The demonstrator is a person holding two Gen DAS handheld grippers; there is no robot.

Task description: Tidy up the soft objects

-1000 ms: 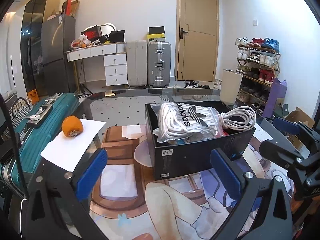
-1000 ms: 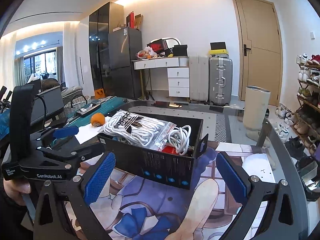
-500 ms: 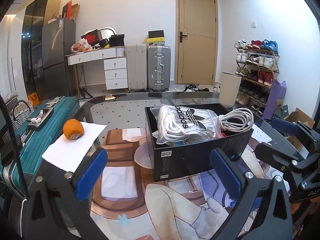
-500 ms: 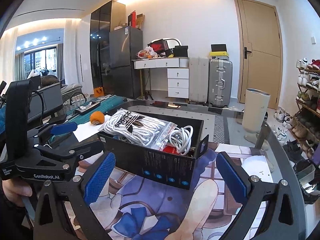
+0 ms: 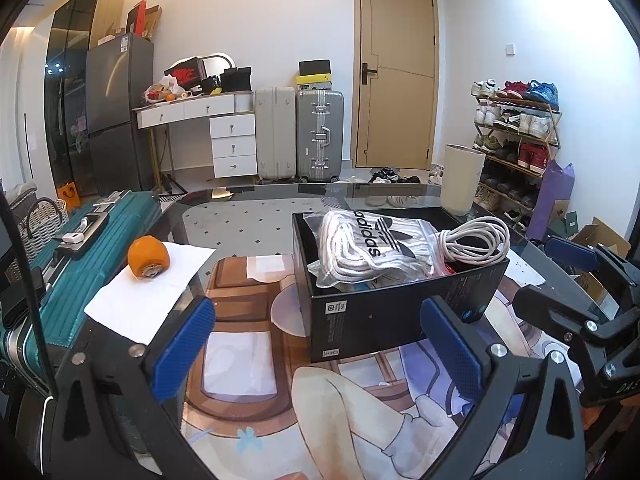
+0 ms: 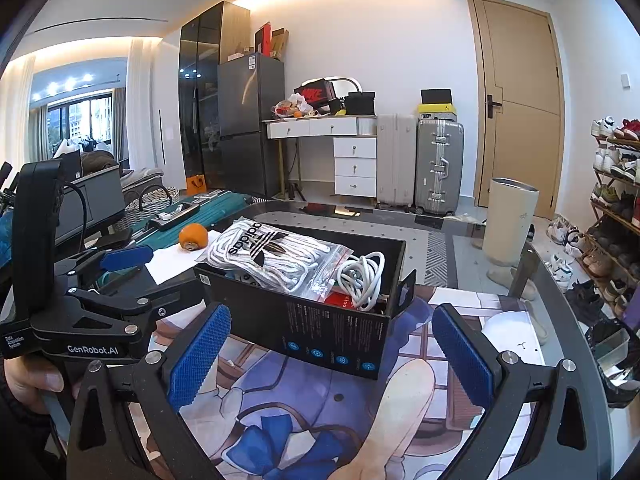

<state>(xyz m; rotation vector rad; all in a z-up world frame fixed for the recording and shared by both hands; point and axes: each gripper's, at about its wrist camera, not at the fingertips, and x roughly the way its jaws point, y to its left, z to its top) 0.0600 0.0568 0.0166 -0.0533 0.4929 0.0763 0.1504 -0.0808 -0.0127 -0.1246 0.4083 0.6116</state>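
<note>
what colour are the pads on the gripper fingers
Blue, with a fine textured grid, on the pads; clearest in the right wrist view.

I see a matt black cardboard box (image 5: 400, 312) on the glossy glass desk (image 5: 256, 216). Inside it, a crinkled clear plastic bag (image 5: 372, 244) holds white woven laces, beside a smooth white cable (image 5: 476, 240). Left of the box, matt white paper (image 5: 152, 288). My tongs' (image 5: 320, 344) blue pads (image 5: 184, 344) look ribbed, rubbery.
</note>
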